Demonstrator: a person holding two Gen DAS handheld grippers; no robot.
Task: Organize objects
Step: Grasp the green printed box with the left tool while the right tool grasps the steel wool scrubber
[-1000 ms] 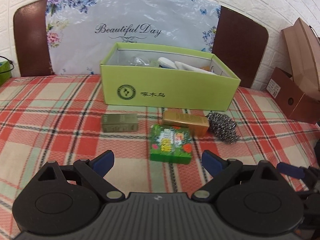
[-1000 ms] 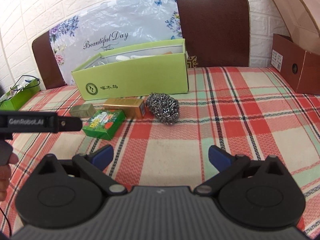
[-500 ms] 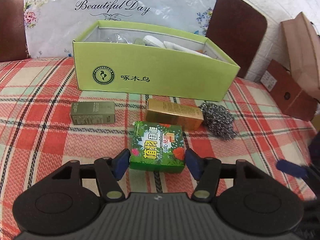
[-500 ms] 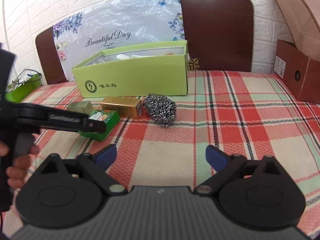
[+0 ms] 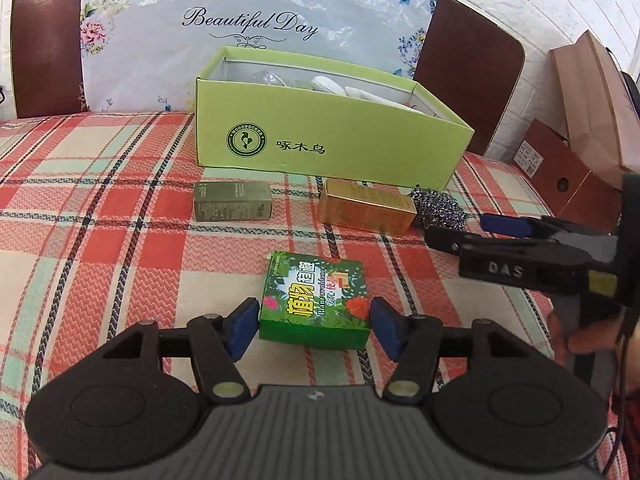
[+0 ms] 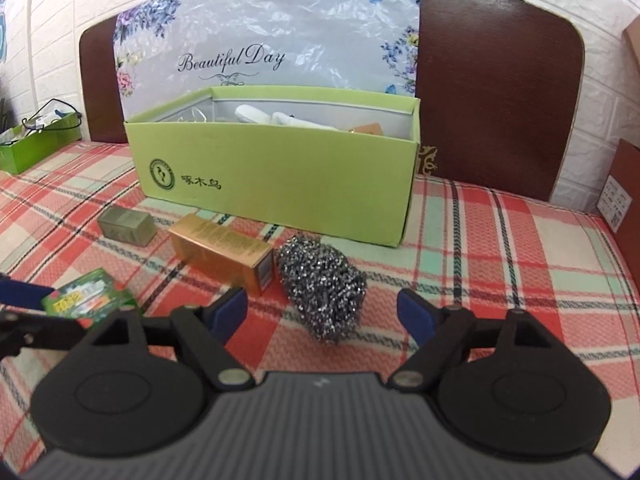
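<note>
Red-plaid cloth [image 5: 100,240], lime-green box [image 5: 320,148], gold carton [image 5: 366,210], leaf-printed green packet [image 5: 316,300].

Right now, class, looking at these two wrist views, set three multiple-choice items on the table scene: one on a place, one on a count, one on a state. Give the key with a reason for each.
1. Where is the steel wool scourer?
A. Inside the lime-green box
B. On the plaid cloth beside the gold box
C. On top of the olive box

2. How many small boxes lie on the cloth in front of the lime-green box?
A. One
B. Three
C. Five

3. What sits between the left gripper pads?
A. The leafy green box
B. The scourer
C. Nothing

Key:
1 B: it rests on the cloth by the end of the gold box.
2 B: olive box, gold box, leafy green box.
3 A: the blue pads flank the leafy box's two sides.
</note>
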